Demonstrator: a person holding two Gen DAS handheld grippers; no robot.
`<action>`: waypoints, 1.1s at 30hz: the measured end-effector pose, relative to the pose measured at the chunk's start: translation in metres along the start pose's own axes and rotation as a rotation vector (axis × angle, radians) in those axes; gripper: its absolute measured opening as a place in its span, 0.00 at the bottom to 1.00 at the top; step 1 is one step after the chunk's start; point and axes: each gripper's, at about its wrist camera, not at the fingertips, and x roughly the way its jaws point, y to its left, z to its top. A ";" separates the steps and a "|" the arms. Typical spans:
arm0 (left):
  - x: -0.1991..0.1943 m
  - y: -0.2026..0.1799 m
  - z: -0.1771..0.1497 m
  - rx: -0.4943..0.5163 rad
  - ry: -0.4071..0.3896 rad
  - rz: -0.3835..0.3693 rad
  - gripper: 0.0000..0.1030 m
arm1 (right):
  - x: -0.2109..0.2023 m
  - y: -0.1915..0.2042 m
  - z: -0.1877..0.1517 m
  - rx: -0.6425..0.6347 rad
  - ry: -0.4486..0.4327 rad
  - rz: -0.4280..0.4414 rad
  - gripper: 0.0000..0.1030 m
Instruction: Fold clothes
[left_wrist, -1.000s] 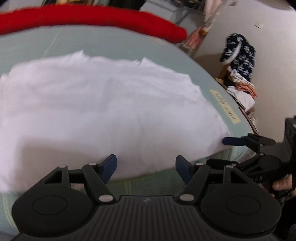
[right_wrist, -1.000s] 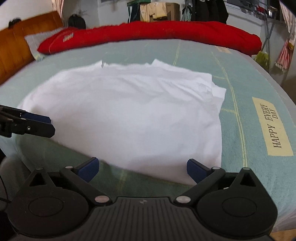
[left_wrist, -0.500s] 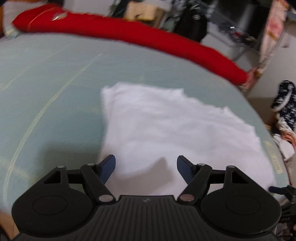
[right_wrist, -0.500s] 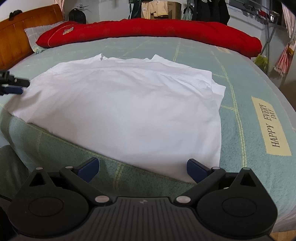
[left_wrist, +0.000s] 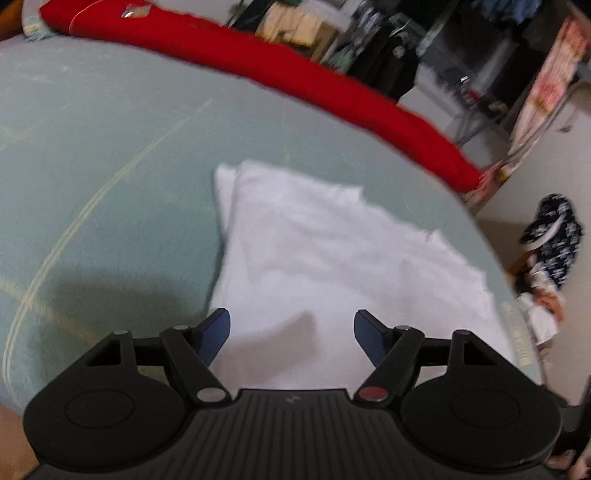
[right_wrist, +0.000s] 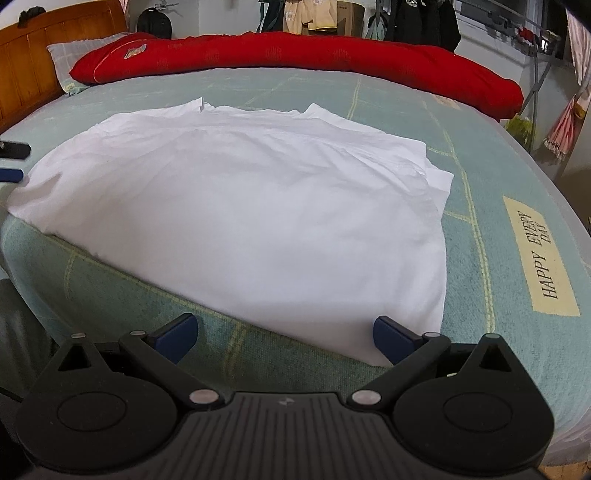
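A white garment (right_wrist: 251, 199) lies spread flat on the pale green bed (right_wrist: 480, 229), folded into a rough rectangle with layered edges at its right side. In the left wrist view the same white garment (left_wrist: 332, 258) stretches away from the left gripper (left_wrist: 291, 332), which hovers open over its near corner with nothing between the blue pads. The right gripper (right_wrist: 284, 334) stands open at the bed's near edge, its right pad beside the garment's near right corner, gripping nothing. The left gripper's fingertips (right_wrist: 11, 162) show at the far left of the right wrist view.
A long red bolster (right_wrist: 295, 55) lies across the far side of the bed, with a wooden headboard (right_wrist: 22, 81) at the left. A "HAPPY EVERY DAY" label (right_wrist: 539, 254) marks the bedspread. Clothes racks and a dark patterned garment pile (left_wrist: 554, 236) stand beyond the bed.
The left gripper has swung round to the garment's left side, so its view now looks along the cloth from that corner. The right gripper has stayed in place.
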 end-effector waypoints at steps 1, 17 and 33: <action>0.001 0.000 -0.001 -0.004 0.000 0.002 0.71 | 0.000 0.001 0.000 -0.004 0.001 -0.002 1.00; 0.037 -0.031 0.033 0.220 0.053 -0.024 0.76 | -0.003 0.002 0.010 -0.004 0.011 -0.013 1.00; 0.026 -0.040 0.038 0.291 0.027 -0.128 0.96 | -0.028 0.018 0.041 -0.060 -0.070 -0.006 1.00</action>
